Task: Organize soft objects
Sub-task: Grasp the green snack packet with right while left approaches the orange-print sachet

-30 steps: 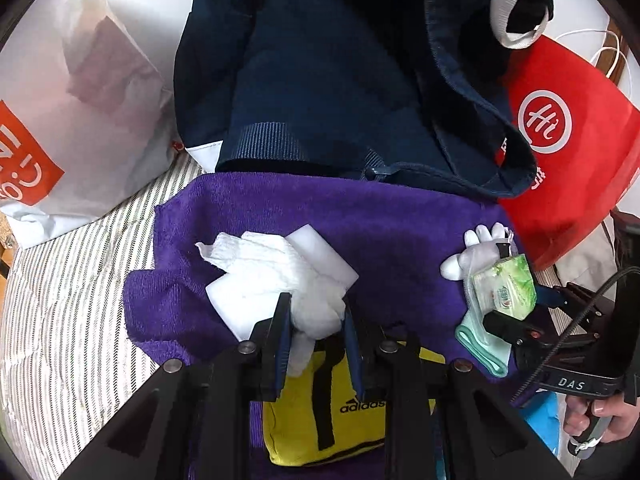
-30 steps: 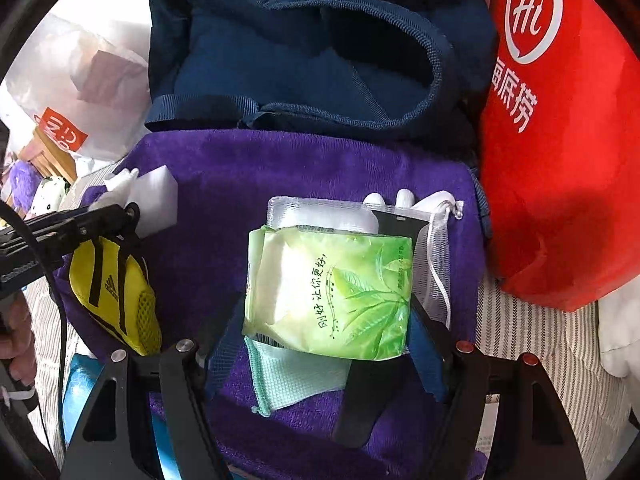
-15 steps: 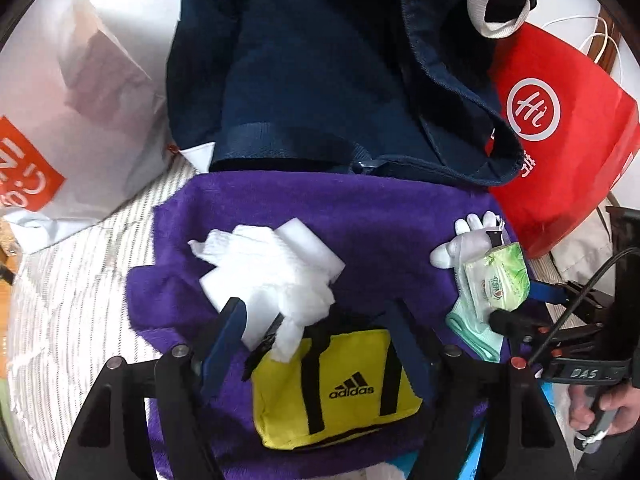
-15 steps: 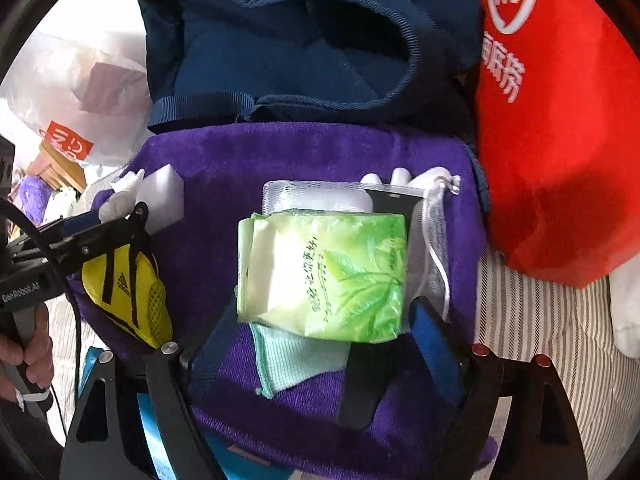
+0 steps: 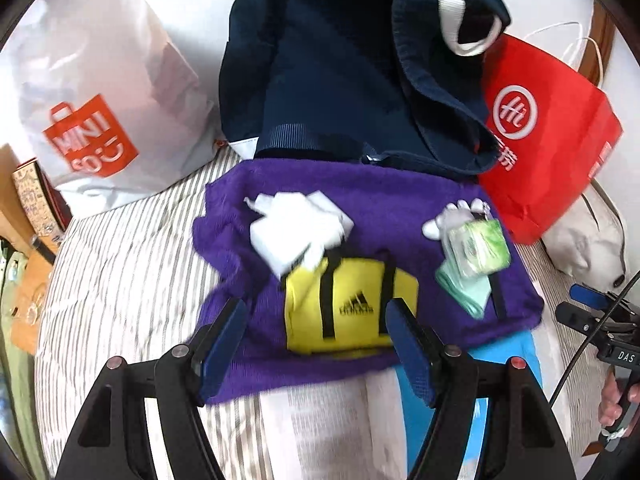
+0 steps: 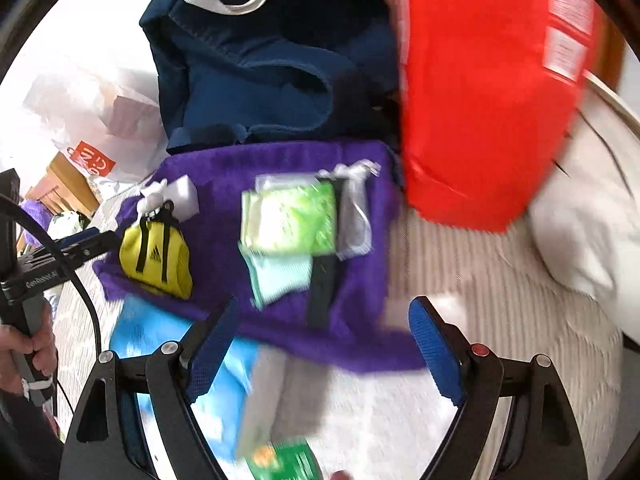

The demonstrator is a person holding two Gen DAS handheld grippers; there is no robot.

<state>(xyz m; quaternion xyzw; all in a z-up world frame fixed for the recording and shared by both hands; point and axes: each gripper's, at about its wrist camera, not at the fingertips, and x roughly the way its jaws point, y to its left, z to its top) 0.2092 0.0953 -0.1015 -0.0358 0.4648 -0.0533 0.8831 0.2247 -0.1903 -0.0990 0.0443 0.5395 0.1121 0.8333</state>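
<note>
A purple towel [image 5: 400,200] lies on the striped bed and carries a white tissue and sponge pile [image 5: 296,228], a yellow adidas pouch [image 5: 348,308], and a green wipes pack [image 5: 478,248] on a mint cloth with a mesh bag. My left gripper [image 5: 316,336] is open and empty, just short of the pouch. My right gripper [image 6: 324,344] is open and empty, above the towel's near edge [image 6: 360,344]. The wipes pack [image 6: 288,216] and the pouch [image 6: 158,252] lie beyond it.
A navy bag [image 5: 340,72] stands behind the towel, a red bag [image 5: 548,136] on the right, a white Miniso bag [image 5: 92,120] on the left. A blue cloth [image 6: 160,344] and a green packet [image 6: 288,464] lie near the front. A white pillow [image 6: 592,216] is at the right.
My left gripper opened, let go of the white tissue and drew back. My right gripper also drew back from the wipes pack, which stays on the towel.
</note>
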